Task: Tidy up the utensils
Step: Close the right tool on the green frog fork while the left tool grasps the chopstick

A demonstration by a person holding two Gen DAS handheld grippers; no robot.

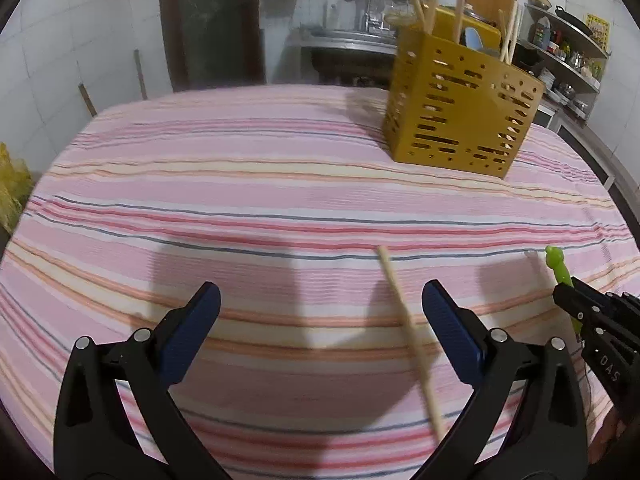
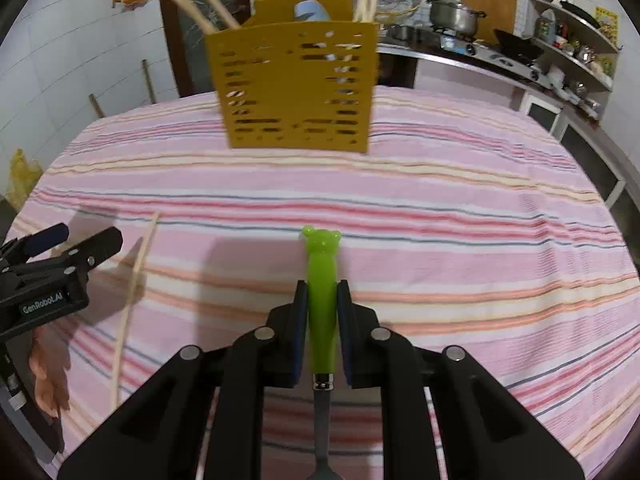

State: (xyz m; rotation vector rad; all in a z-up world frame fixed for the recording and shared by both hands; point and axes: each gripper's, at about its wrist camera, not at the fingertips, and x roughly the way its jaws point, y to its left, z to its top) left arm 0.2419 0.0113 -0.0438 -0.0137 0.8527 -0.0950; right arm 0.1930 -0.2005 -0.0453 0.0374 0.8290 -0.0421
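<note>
A slip was judged the main risk on the left: the lone chopstick (image 1: 408,332) lay flat on the striped cloth of the table (image 1: 280,184), thin and round, and it could have been rolled aside or pinched only by its tip if the left gripper (image 1: 320,304) were closed off-centre. Its fingers (image 1: 192,328) were spread wide with nothing between them, held low over the cloth, the chopstick running from 12 toward 6 o'clock just inside the right-hand finger. Further right, the right gripper (image 2: 322,300) was pressed onto the green bear-topped handle of a utensil (image 2: 320,280), whose metal end trailed back toward 6 o'clock, its type not discernible. Because the handle was smooth and tapered, it was thought that it might swivel or slide during carrying. The yellow utensil holder (image 2: 296,88) stood at 12 o'clock, well apart, already crowded with chopsticks, so a snag on entry was considered possible.
</note>
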